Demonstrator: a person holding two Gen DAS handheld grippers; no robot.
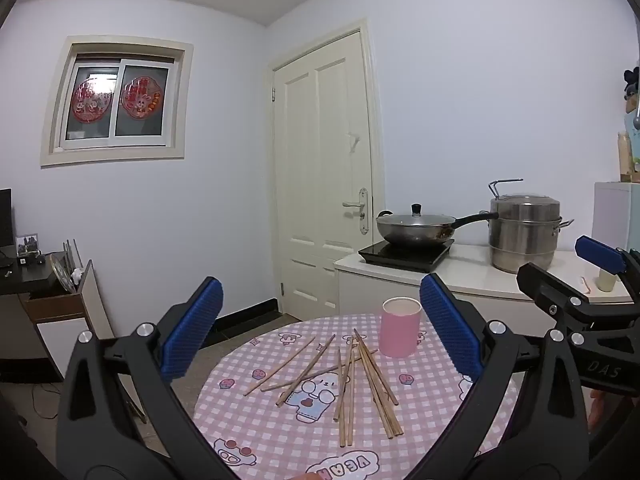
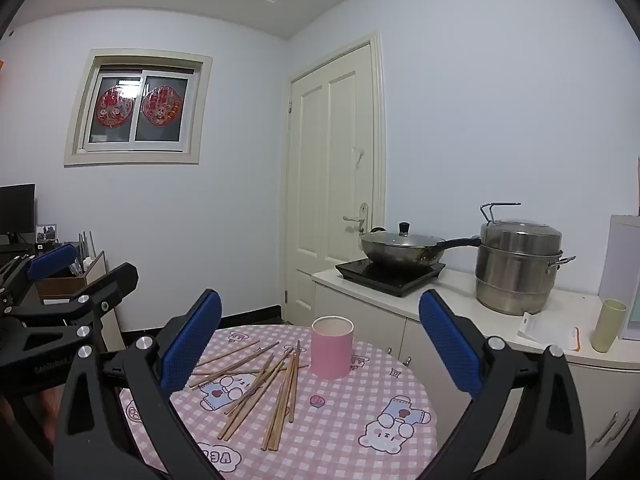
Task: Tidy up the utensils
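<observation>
We see a loose heap of wooden chopsticks point(image 1: 352, 380) lying flat on the round worktop point(image 1: 248, 420) with its pink checked cloth, several crossing one another, none standing. From the left wrist view the heap sits near the middle of the cloth; the pink cup point(image 1: 400, 327) stands upright just beyond it at about one o'clock, its foot near the far tips of the sticks. From the right wrist view the same chopsticks point(image 2: 262, 390) fan out at about nine o'clock of the pink cup point(image 2: 332, 346), and whether any tip touches the cup we cannot tell.

Our left gripper point(image 1: 320, 332) hovers above the near edge of the cloth with its blue fingers point(image 1: 192, 332) spread wide and nothing between them but air. Our right gripper point(image 2: 320, 336) hovers likewise, blue fingers point(image 2: 450, 344) wide apart and gripping nothing. Each gripper shows at the edge of the other's view, side by side.

Beyond the table, at two o'clock, a white cabinet point(image 2: 440, 300) carries a black hob point(image 2: 390, 274) with a lidded wok point(image 2: 402, 248) on it, and a steel steamer pot point(image 2: 518, 268) beside that. A cream door point(image 1: 324, 176) stands behind.
</observation>
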